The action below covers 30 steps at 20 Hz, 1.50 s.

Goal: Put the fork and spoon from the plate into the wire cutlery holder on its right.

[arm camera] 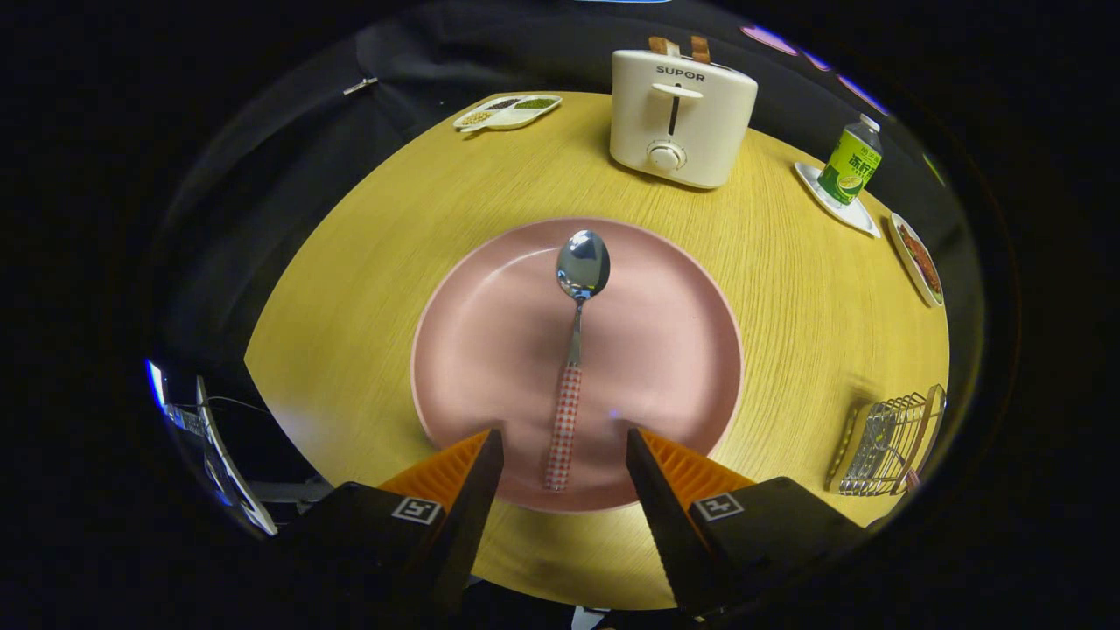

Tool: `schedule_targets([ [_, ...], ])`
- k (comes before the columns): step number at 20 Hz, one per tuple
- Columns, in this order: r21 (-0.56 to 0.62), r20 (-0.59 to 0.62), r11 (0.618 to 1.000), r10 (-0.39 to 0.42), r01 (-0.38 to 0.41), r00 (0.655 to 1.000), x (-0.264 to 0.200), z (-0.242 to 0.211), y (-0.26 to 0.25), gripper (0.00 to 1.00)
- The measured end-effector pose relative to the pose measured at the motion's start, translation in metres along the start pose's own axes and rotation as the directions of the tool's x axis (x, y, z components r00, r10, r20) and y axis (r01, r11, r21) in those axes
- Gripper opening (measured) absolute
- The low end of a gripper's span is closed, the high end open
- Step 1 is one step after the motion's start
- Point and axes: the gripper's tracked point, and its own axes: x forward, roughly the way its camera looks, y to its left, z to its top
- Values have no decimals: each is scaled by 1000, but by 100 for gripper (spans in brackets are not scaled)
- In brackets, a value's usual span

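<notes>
While our tool (564, 446) hangs over the near rim of the pink plate (682, 350), its fingers stand apart with nothing gripped, and the checked handle of the spoon (573, 350) lies between them, untouched. We see the spoon's bowl pointing away toward the white toaster (681, 118). To the right on the wooden desk (376, 254) sits the wire cutlery holder (885, 442), well apart from the plate.

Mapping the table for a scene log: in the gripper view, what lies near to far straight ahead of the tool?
Open tool, its fingers either side of the spoon's handle → spoon on the pink plate → bare wooden table → white toaster.
</notes>
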Motion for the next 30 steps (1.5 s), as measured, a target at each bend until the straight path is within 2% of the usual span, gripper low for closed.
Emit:
schedule_targets([
  [1, 7, -11, 1000, 8, -8, 1000, 2, -2, 1, 83],
  [4, 32, -25, 999, 13, -13, 1000, 4, -7, 0, 77],
  [6, 32, -30, 999, 4, -3, 1000, 6, -8, -2, 67],
  [7, 32, -30, 999, 8, -7, 1000, 6, -8, -1, 58],
  [8, 30, -43, 999, 13, -12, 999, 9, -15, 0, 55],
  [11, 34, -46, 999, 14, -12, 999, 11, -15, 0, 31],
  [14, 52, -60, 998, 29, -26, 998, 12, -17, -3, 27],
  [15, 54, -61, 998, 37, -34, 997, 11, -16, -2, 17],
  [19, 89, -65, 992, 93, -87, 994, 8, -15, -1, 9],
  [23, 105, -53, 988, 117, -111, 992, -6, -10, -8, 8],
  [30, 125, -13, 978, 169, -166, 986, -77, -4, -35, 8],
])
